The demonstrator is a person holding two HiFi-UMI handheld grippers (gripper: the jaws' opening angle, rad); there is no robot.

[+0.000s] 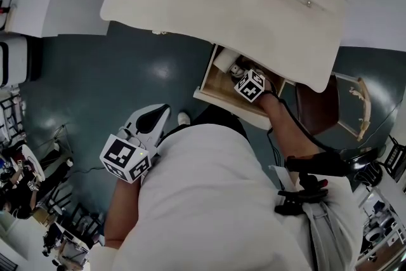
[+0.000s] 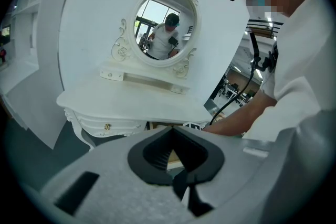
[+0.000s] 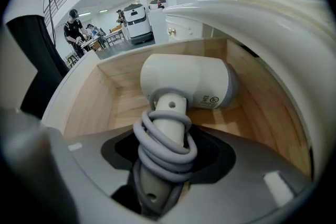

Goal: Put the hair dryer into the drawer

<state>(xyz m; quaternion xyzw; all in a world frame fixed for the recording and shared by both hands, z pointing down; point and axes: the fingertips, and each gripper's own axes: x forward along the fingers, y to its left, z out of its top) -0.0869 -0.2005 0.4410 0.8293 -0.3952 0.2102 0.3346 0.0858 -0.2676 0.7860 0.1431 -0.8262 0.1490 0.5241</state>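
A white hair dryer [image 3: 184,81] has its grey cord wound round the handle [image 3: 164,149]. My right gripper [image 3: 165,134] is shut on that handle. The dryer's head hangs inside the open wooden drawer [image 3: 121,102], close above its floor. In the head view the right gripper [image 1: 240,75] reaches into the drawer [image 1: 216,87] under the white dressing table's top [image 1: 222,3], with the dryer [image 1: 225,62] at the drawer's back. My left gripper [image 1: 158,116] is held back by the person's body, shut and empty. It [image 2: 171,132] points toward the table.
An oval mirror [image 2: 165,26] stands on the dressing table [image 2: 131,99]. A brown chair [image 1: 317,105] is to the right of the drawer. The drawer's side walls [image 3: 262,113] close in round the dryer. Dark floor [image 1: 114,79] lies to the left, and cluttered desks [image 1: 25,187] stand at the far left.
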